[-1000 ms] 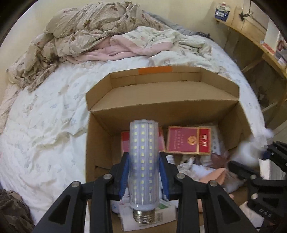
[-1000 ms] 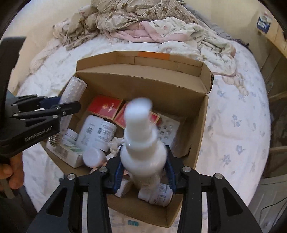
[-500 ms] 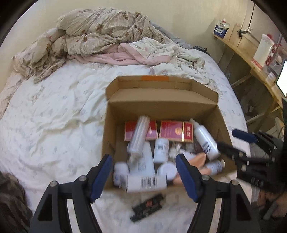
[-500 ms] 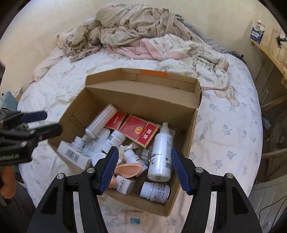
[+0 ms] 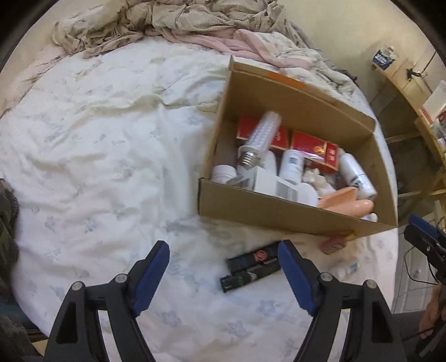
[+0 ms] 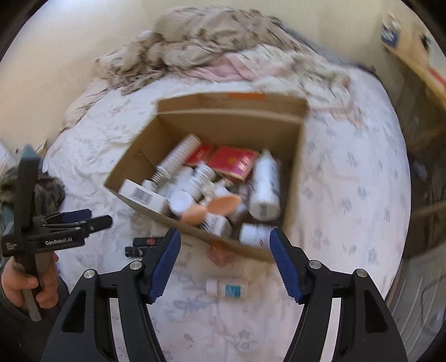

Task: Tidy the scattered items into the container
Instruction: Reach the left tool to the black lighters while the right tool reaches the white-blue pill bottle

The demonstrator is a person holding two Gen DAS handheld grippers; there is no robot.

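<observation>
An open cardboard box stands on the bed, full of items: an LED corn bulb, red packs, a white spray bottle and several white bottles. On the sheet in front of the box lie two black flat packs, a small pink item and a small bottle with a blue label. My left gripper is open and empty above the sheet. My right gripper is open and empty over the box's near edge.
The bed has a white flowered sheet. Crumpled blankets lie behind the box. A wooden shelf unit stands at the right. A dark garment lies at the bed's left edge.
Both grippers opened and dropped the bulb and the spray bottle into the box. Both then pulled back; the left one swung left over the sheet.
</observation>
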